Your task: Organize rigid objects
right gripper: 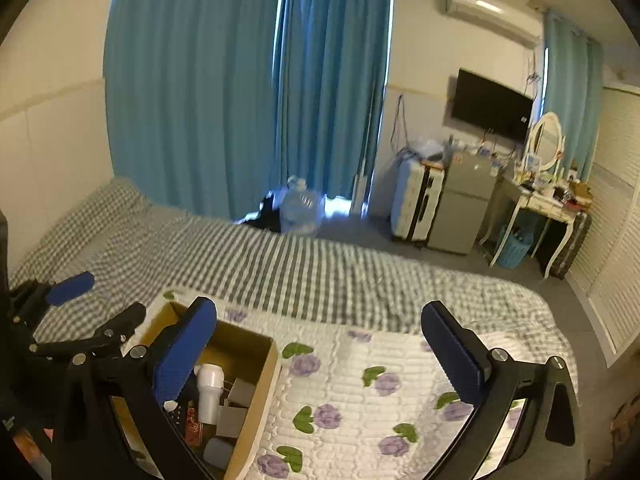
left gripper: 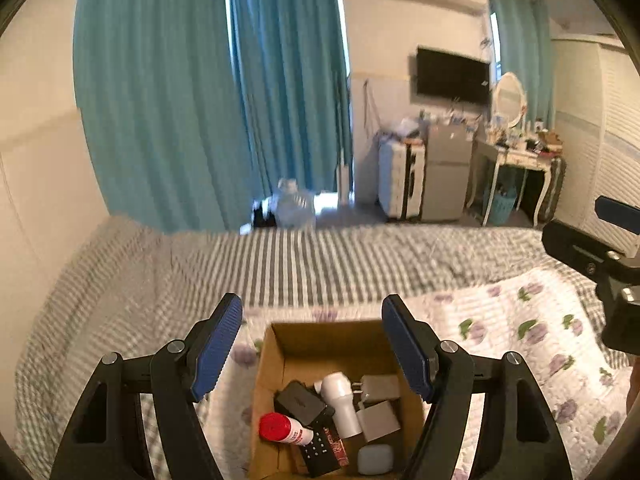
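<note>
The room is lit softly by daylight that is let in through a gap in the blue curtains (left gripper: 192,92). The bed (left gripper: 320,264) stripes are smeared by blur in both views. Straight lines are bent near the edges, and black corners are seen. Glare is seen on the air conditioner (right gripper: 492,12).

Both fisheye views look forward along gripper fingers, from above a bed (left gripper: 320,264) toward teal curtains (left gripper: 168,92) at the top of each frame. The left wrist view sits close over a cardboard box (left gripper: 276,360) at bottom centre, looking steeply into it. The right wrist view is just to the side, with the same cardboard box (right gripper: 264,384) at its lower left. Both share the box, bed, curtains and a wall television (right gripper: 492,106) at upper right.
</note>
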